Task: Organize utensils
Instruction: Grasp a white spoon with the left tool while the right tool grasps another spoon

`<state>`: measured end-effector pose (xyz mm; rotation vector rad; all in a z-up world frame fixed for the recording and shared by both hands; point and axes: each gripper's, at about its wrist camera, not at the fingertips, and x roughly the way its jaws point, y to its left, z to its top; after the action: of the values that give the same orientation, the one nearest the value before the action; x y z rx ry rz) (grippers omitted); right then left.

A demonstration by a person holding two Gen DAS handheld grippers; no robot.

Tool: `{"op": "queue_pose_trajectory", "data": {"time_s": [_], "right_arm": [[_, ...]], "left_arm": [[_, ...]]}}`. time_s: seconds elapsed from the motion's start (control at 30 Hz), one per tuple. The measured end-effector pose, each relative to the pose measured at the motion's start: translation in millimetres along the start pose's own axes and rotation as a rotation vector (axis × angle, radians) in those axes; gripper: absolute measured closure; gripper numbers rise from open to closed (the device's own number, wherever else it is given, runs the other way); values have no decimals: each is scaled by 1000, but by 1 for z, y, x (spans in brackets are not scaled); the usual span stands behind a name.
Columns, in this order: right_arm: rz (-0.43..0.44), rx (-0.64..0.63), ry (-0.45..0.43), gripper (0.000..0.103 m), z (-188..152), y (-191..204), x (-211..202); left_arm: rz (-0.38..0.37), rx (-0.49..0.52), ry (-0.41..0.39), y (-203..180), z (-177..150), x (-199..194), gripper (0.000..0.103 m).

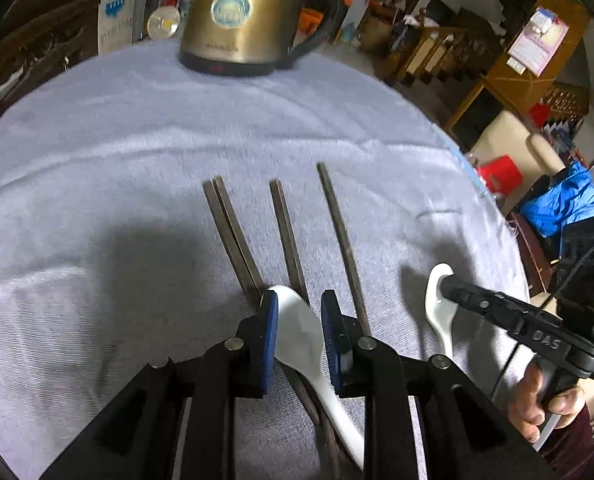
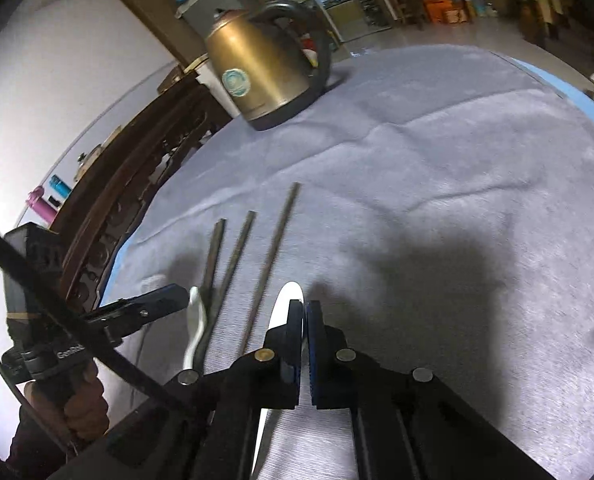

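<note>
Each gripper clamps a glossy white ceramic spoon, left gripper [image 1: 299, 326] on one spoon [image 1: 301, 332] above dark metal chopsticks [image 1: 281, 236], right gripper [image 2: 304, 320] pinched shut on the other spoon [image 2: 285, 300]; next, probably, pairing them neatly.

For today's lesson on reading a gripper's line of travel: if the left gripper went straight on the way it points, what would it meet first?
Probably the white spoon between the left gripper fingers, then the dark chopsticks on the cloth; depth is unclear.
</note>
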<state>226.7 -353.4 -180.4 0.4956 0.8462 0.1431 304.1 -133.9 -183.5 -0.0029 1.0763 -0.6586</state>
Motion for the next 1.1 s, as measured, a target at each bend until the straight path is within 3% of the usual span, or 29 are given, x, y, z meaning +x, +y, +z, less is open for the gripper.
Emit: {"op": "queue_pose_trajectory", "data": {"time_s": [0.13, 0.4, 0.47, 0.53, 0.6, 0.7, 0.77, 0.83, 0.93, 1.07, 1.1], "right_arm": [[-9, 17, 2, 100, -2, -8, 0], [-36, 28, 60, 96, 1, -13, 10], [-40, 38, 83, 90, 2, -12, 11], [-53, 48, 90, 70, 3, -12, 12], [-49, 41, 84, 62, 4, -10, 11], [-80, -4, 84, 62, 4, -3, 15], [-99, -46, 75, 65, 4, 3, 18], [-148, -82, 77, 88, 3, 7, 21], [-153, -87, 71, 95, 1, 8, 22], [-128, -59, 55, 95, -3, 2, 18], [-123, -54, 52, 95, -4, 1, 17]], "left_arm": [[-5, 21, 11, -6, -5, 7, 97], [19, 13, -26, 8, -11, -9, 101], [26, 1, -37, 16, -14, -15, 101], [47, -16, -43, 27, -19, -22, 101], [56, -45, -44, 38, -21, -25, 101], [67, -75, -52, 48, -19, -30, 99], [57, -91, -50, 46, -13, -29, 89], [51, -71, -57, 36, -8, -26, 72], [47, -20, -56, 18, 0, -15, 71], [61, 55, -37, 0, 8, 2, 72], [66, 71, -30, -3, 9, 7, 81]]}}
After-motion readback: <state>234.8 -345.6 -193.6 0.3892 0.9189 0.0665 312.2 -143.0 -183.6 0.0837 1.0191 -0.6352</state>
